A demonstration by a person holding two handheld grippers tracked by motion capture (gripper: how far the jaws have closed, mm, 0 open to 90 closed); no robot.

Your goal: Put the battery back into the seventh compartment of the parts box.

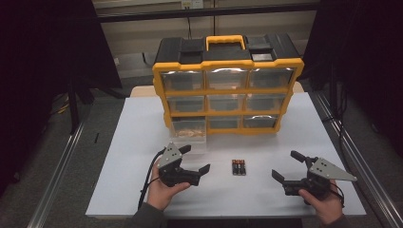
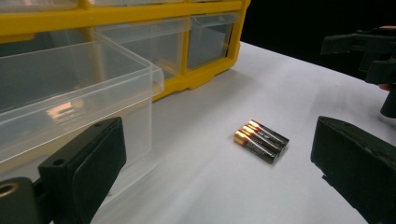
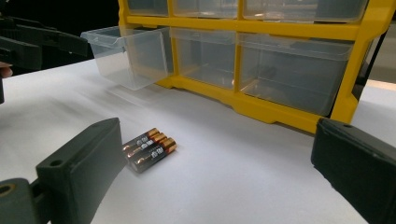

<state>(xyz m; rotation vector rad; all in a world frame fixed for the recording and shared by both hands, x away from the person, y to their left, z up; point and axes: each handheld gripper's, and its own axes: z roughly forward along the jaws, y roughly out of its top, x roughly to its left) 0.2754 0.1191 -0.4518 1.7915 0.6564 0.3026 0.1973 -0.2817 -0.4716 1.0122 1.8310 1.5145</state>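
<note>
- Both tongs spread wide, nothing held. Left tongs (image 1: 190, 159) sit at about 8 o'clock on the tabletop (image 1: 133, 142), right tongs (image 1: 290, 166) at about 4 o'clock.
- Batteries (image 1: 238, 167): three lying side by side, touching, flat on the tabletop between the two tongs, near 6 o'clock of the organizer (image 1: 228, 90).
- The bottom-left drawer (image 1: 189, 130) is pulled out, looks empty in the left gripper view (image 2: 70, 79); my read is that's the destination.
- Plan: take the pack with the right tongs, they're already lined up on it (image 3: 149, 149).
- Approach low, jaws across the three cells' width so they pinch together, not along the length.
- Close slowly; round cells can squirt apart or roll.
- Keep left tongs just beside the drawer to steady it; thin clear plastic, slides easily.
- Lift clear of the drawer rim before moving toward 11 o'clock.
</note>
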